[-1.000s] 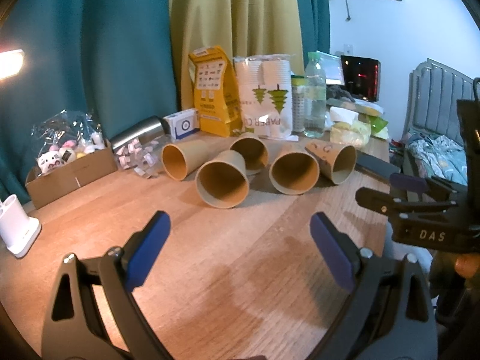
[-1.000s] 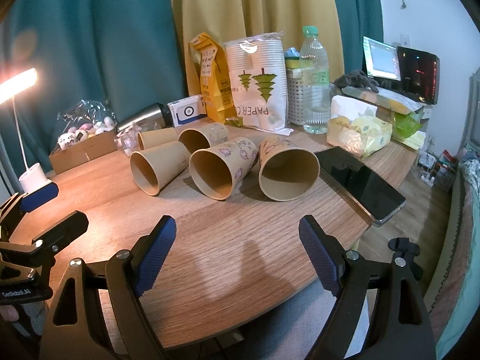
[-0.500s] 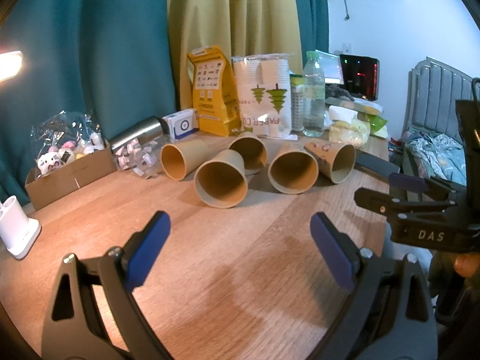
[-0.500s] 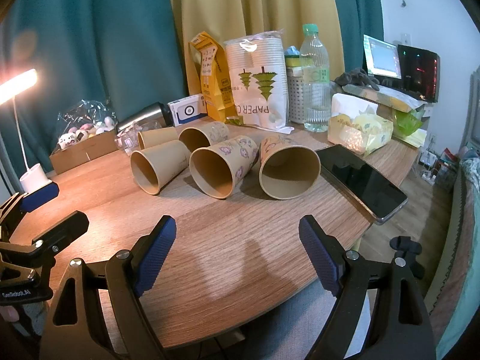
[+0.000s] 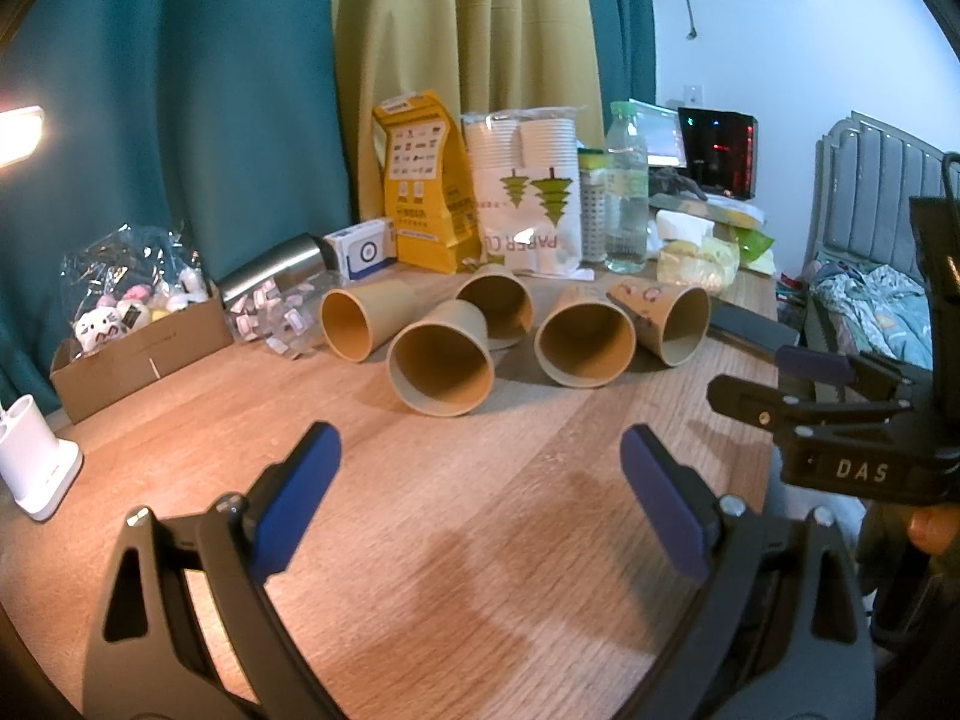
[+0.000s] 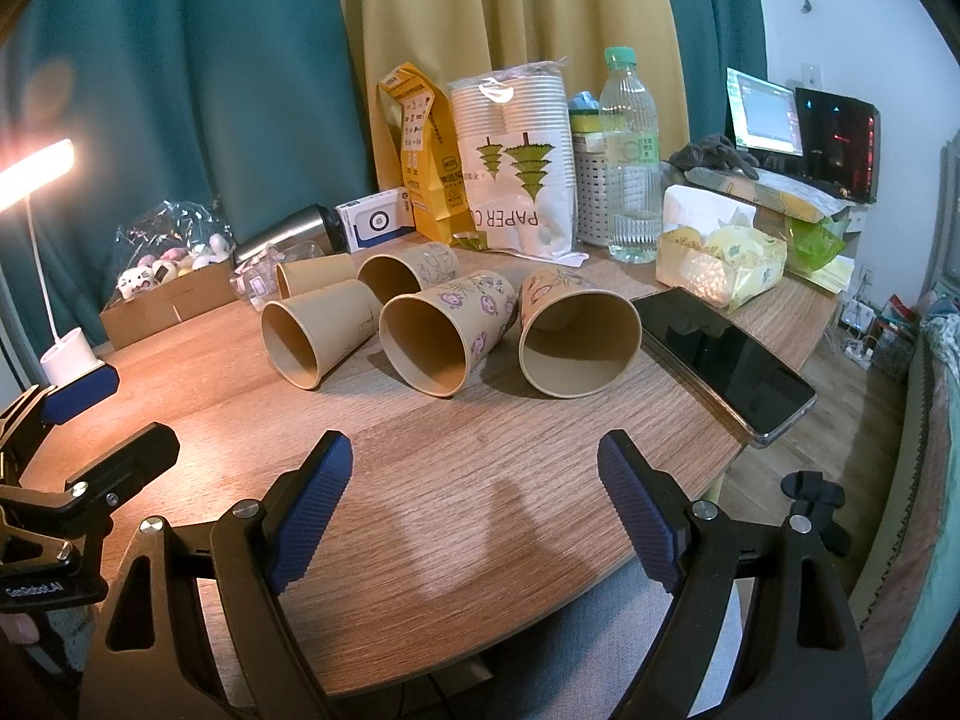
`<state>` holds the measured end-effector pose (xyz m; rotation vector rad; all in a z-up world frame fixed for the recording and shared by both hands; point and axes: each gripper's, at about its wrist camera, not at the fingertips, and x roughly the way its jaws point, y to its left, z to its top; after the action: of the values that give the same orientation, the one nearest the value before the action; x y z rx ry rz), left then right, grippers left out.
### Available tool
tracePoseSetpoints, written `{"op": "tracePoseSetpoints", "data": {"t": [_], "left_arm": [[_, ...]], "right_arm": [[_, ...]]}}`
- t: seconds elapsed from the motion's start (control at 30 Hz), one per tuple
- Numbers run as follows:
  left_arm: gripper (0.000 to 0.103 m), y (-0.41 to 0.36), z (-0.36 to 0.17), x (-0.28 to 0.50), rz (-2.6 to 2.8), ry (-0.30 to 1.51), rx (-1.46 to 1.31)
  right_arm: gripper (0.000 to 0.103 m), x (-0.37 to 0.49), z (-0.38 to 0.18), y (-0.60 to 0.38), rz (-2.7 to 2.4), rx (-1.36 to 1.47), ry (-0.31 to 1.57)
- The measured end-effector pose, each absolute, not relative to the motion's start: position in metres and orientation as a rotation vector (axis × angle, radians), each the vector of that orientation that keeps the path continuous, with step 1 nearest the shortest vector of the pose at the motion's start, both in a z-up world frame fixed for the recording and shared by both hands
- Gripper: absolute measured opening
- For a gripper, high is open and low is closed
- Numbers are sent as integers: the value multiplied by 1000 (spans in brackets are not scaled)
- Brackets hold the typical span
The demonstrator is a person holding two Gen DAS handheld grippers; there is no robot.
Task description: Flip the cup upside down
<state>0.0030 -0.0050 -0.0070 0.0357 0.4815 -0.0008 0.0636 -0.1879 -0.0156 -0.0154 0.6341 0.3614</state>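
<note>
Several brown paper cups lie on their sides on the wooden table, mouths towards me. In the left wrist view the nearest cup lies ahead of my open, empty left gripper, with another cup to its right. In the right wrist view a printed cup and a second printed cup lie ahead of my open, empty right gripper. The right gripper also shows at the right edge of the left wrist view. Both grippers hover short of the cups.
A black phone lies at the table's right edge. Behind the cups stand a paper cup pack, a yellow bag, a water bottle and a steel flask. A cardboard box and a white lamp base sit left.
Both grippers have barely shifted; the cups sit slightly higher in both views. Nothing was gripped or moved.
</note>
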Motion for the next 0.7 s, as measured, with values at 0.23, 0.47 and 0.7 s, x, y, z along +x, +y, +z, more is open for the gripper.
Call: {"op": "tracePoseSetpoints", "data": {"t": [0.23,0.47,0.7], "left_arm": [[96,-6,-7,3,-1,481,37],[96,-6,-7,3,-1,482,36],[96,-6,-7,3,0,481,37]], "right_arm": [[86,63,-16,-188,363,-15,635],[86,63,-16,-188,362,-14,636],[86,64,-16,-189,363,-13,637]]}}
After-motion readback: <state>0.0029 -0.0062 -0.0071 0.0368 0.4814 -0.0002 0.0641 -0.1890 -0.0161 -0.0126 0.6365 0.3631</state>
